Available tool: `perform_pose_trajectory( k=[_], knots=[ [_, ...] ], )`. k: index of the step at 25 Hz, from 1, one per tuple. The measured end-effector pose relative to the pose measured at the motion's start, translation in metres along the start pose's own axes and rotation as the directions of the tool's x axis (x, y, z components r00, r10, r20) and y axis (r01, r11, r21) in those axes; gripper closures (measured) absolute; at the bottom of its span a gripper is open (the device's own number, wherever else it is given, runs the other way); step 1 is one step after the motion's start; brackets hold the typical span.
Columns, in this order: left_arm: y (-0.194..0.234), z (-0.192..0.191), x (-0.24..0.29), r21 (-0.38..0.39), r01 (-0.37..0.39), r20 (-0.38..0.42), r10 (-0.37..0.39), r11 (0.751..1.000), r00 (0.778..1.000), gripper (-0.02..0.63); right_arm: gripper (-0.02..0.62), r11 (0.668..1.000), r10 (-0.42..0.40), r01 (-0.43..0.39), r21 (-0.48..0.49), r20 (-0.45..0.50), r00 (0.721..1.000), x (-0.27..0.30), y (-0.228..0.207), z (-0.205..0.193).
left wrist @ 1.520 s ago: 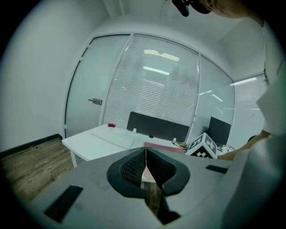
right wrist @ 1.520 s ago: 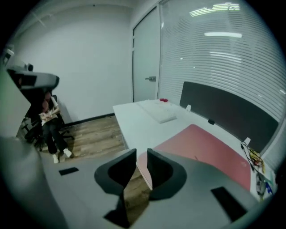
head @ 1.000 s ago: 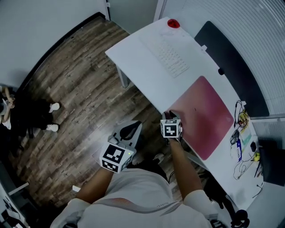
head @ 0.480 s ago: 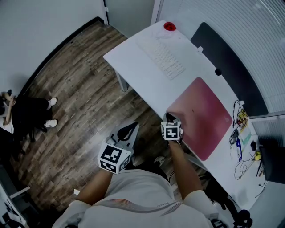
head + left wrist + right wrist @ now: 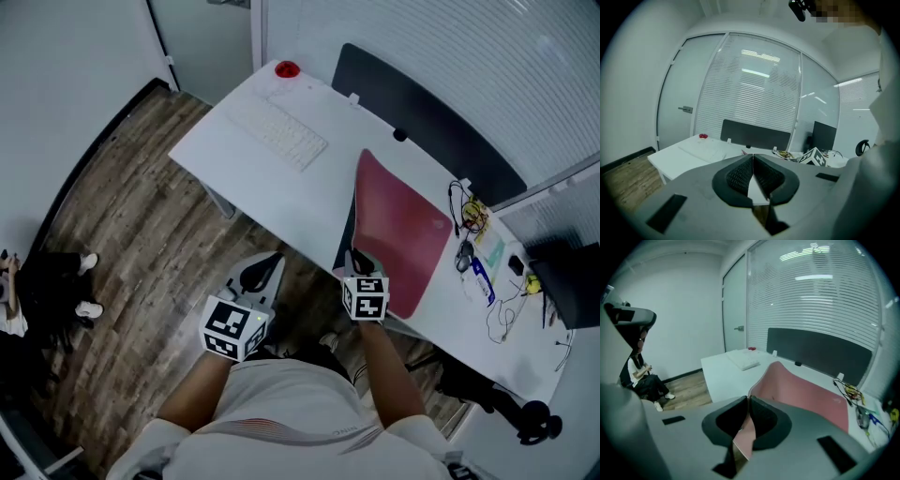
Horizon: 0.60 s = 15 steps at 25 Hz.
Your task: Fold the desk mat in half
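The pink desk mat (image 5: pixel 405 236) lies on the white desk (image 5: pixel 246 159), with its near left edge raised off the desktop and curling upward. My right gripper (image 5: pixel 360 260) holds that near corner; its jaws are closing, with the mat (image 5: pixel 806 391) pinched between the pads of the right gripper (image 5: pixel 747 402). My left gripper (image 5: pixel 266 267) hangs off the desk's near side over the wooden floor, apart from the mat. Its jaws (image 5: pixel 753 157) meet at the tips with nothing between them.
A white keyboard (image 5: pixel 277 131) and a small red object (image 5: pixel 287 68) sit at the desk's far left. A dark partition (image 5: pixel 424 120) runs along the back edge. Cables and small items (image 5: pixel 476 246) crowd the right end. A person (image 5: pixel 643 375) sits by the wall.
The right gripper's jaws have closed on the mat's near corner and lifted it, so the left edge now stands up off the desk. The left gripper stayed put.
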State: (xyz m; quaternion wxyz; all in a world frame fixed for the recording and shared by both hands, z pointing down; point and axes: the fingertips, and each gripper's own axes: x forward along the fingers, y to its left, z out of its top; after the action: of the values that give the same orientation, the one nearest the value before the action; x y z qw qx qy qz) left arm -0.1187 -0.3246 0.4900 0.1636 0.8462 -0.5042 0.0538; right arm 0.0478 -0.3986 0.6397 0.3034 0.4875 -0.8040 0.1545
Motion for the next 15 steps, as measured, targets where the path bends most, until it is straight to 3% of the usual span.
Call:
perform_pose_trajectory(
  k=[8,15],
  knots=[
    [-0.08,0.027,0.047,0.095,0.14,0.017,-0.142,0.986,0.99,0.591,0.518,0.975,-0.14,0.126,0.185,0.065,0.988,-0.082,-0.089,-0.036],
    [-0.144,0.029,0.072,0.129,0.228,0.001,-0.23,0.965,0.973,0.591,0.518,0.919,-0.239,0.228,0.322,-0.004,0.971,-0.118,-0.151,-0.111]
  ],
)
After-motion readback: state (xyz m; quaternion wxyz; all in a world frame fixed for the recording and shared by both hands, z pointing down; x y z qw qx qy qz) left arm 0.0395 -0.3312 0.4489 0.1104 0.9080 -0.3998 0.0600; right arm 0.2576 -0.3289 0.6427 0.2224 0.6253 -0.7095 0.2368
